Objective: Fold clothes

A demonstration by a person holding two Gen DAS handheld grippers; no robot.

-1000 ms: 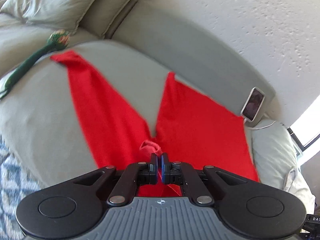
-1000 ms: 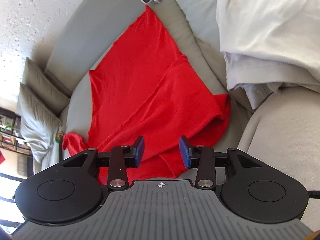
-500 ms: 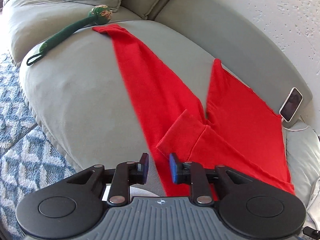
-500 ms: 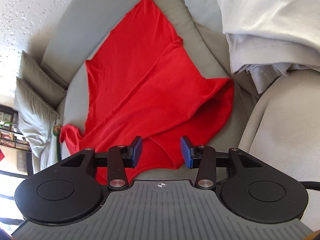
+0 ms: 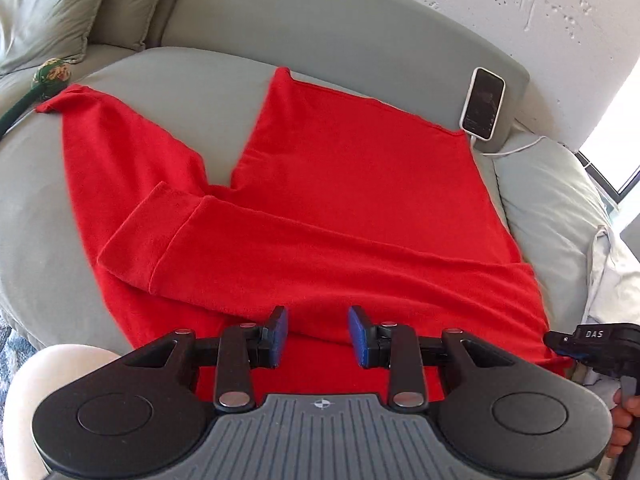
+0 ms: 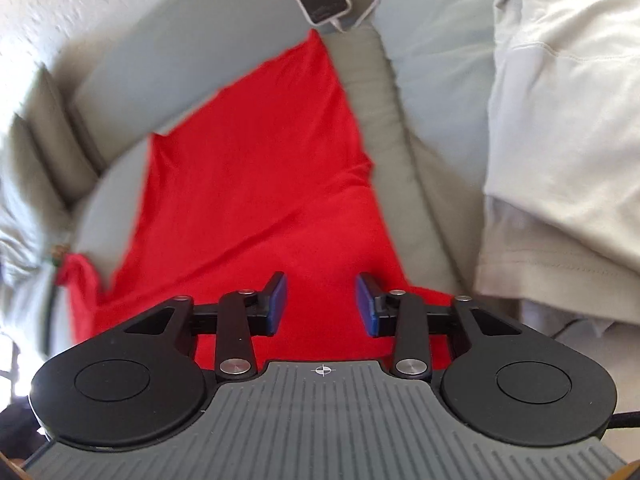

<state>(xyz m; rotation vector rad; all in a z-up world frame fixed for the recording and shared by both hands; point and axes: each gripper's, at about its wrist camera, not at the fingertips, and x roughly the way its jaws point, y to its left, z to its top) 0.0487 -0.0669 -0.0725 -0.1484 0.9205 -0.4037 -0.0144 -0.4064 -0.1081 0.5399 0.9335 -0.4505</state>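
Red knit sweater [image 5: 360, 208] lay spread on grey sofa [image 5: 168, 92].
Left gripper [image 5: 318, 336] had released the cuff (jaws parted); right gripper [image 6: 321, 306] gaped, empty.

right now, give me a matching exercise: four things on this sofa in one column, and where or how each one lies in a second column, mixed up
Things:
1. phone
2. red garment
3. green toy
4. pale clothes

Places or states:
a. heaped to the right of the red garment
b. leaning on the backrest, with a cable plugged in
c. spread on the seat, one sleeve folded across the body
d. at the far left, next to the end of the outstretched sleeve

Pairs: 1-b, 2-c, 3-d, 4-a
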